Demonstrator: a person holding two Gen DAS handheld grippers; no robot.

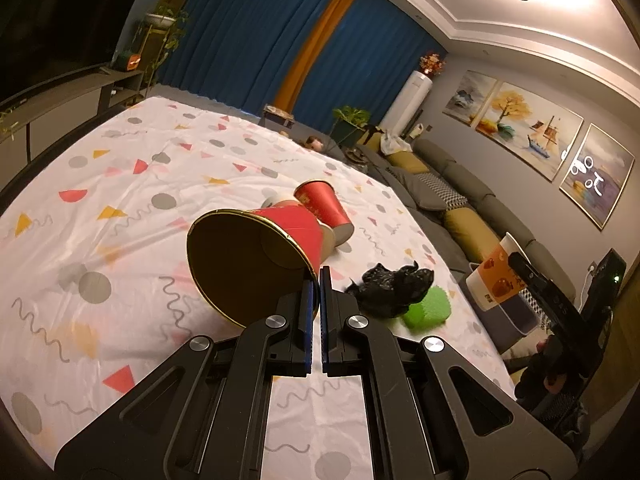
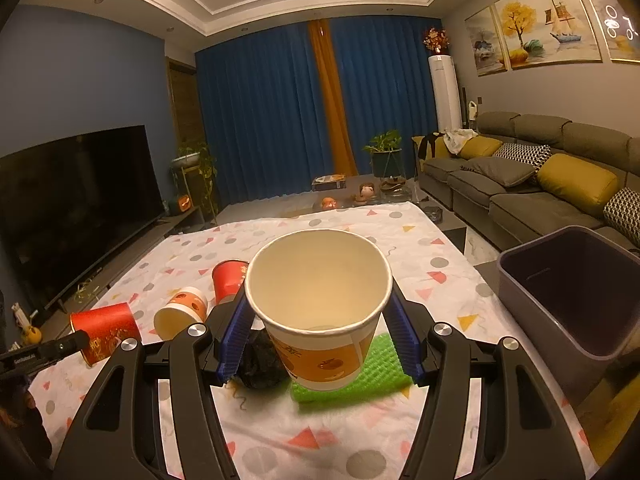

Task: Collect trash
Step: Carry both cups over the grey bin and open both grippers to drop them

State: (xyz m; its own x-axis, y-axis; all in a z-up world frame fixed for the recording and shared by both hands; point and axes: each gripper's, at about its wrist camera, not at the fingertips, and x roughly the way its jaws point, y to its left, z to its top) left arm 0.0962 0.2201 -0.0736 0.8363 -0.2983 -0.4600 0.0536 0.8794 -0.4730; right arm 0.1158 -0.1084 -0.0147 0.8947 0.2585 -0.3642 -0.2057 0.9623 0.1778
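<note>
My left gripper (image 1: 319, 276) is shut on the rim of a red paper cup with a gold inside (image 1: 256, 256), held above the table; the same cup shows in the right wrist view (image 2: 106, 330). My right gripper (image 2: 320, 312) is shut on a white and orange paper cup (image 2: 320, 320), upright, above the table; it also shows in the left wrist view (image 1: 494, 280). On the table lie another red cup (image 1: 324, 206) (image 2: 228, 284), a white and orange cup on its side (image 2: 180, 312), a crumpled black bag (image 1: 390, 288) (image 2: 258, 360) and a green sponge-like piece (image 1: 426, 308) (image 2: 376, 372).
A grey bin (image 2: 576, 300) stands open at the table's right edge. The table wears a white patterned cloth (image 2: 320, 440). A sofa (image 2: 520, 188) is at the right, a TV (image 2: 72, 204) at the left, blue curtains at the back.
</note>
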